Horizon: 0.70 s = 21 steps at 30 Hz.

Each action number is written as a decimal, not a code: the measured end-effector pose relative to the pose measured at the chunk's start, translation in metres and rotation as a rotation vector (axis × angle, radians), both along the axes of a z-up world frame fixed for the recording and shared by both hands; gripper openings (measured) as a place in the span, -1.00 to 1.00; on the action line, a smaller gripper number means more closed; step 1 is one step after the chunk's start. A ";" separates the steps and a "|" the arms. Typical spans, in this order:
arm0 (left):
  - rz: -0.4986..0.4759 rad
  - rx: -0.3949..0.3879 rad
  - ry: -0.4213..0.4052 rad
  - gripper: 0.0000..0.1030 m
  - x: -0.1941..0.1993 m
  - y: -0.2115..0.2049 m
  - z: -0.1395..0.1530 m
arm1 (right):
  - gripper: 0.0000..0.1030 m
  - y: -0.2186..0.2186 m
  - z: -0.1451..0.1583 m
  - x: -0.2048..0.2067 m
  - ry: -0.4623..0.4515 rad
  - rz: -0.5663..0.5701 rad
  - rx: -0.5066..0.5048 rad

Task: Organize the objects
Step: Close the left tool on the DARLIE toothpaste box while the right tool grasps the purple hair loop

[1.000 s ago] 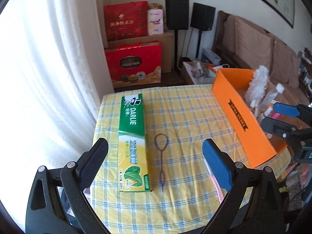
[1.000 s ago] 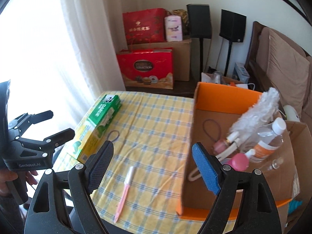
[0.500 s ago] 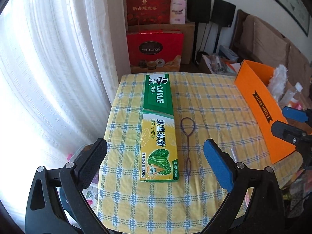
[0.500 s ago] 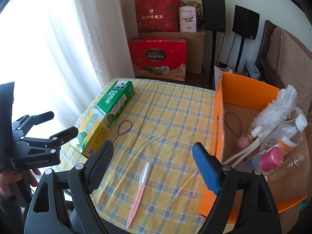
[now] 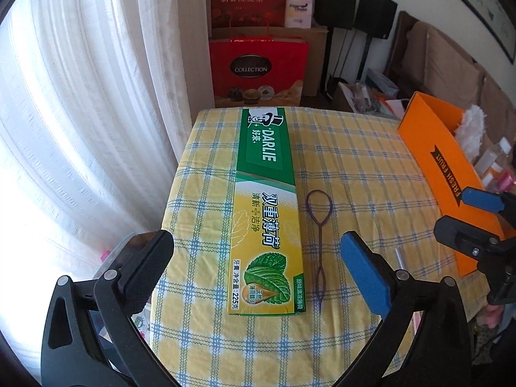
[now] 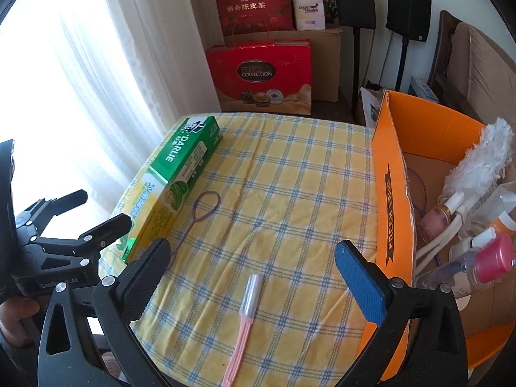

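Observation:
A green and yellow Darlie toothpaste box (image 5: pixel 266 213) lies lengthwise on the yellow checked tablecloth (image 5: pixel 354 161); it also shows in the right wrist view (image 6: pixel 174 187). A purple hair loop tool (image 5: pixel 319 225) lies just right of it, also seen in the right wrist view (image 6: pixel 200 213). A pink razor (image 6: pixel 245 319) lies near the front edge. An orange cardboard box (image 6: pixel 391 200) at the right holds bottles and a white duster (image 6: pixel 477 161). My left gripper (image 5: pixel 254 267) is open above the toothpaste box's near end. My right gripper (image 6: pixel 251 274) is open above the razor.
White curtains (image 5: pixel 80 113) hang left of the table. Red gift bags (image 6: pixel 261 74), a cardboard carton and two black speakers (image 6: pixel 354 0) stand on the floor behind. A sofa (image 5: pixel 451 64) is at the far right. The table's left edge drops off beside the toothpaste box.
Both grippers have shifted left and come lower towards the table. The toothpaste box now sits centred between my left fingers, and the razor between my right fingers. Nothing on the table moved.

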<state>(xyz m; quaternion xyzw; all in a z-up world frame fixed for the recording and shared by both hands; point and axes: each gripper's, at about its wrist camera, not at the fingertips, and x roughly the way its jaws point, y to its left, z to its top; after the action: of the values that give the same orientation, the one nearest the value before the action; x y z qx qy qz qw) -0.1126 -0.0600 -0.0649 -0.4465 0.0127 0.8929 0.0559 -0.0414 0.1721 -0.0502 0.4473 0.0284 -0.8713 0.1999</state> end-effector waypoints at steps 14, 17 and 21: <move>0.004 -0.029 -0.100 0.90 -0.039 0.013 -0.045 | 0.99 0.000 -0.012 -0.017 -0.018 -0.037 0.003; 0.017 0.018 -0.128 0.34 -0.040 0.007 -0.054 | 0.99 -0.001 -0.013 -0.020 -0.016 -0.035 0.007; 0.020 0.116 -0.157 0.05 -0.040 -0.006 -0.061 | 1.00 -0.005 -0.014 -0.024 -0.019 -0.031 0.019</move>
<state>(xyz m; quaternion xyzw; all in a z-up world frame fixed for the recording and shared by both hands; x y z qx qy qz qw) -0.1528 -0.0664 -0.1258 -0.5111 -0.0479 0.8550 0.0736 -0.0659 0.1674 -0.0641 0.4578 0.0279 -0.8697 0.1822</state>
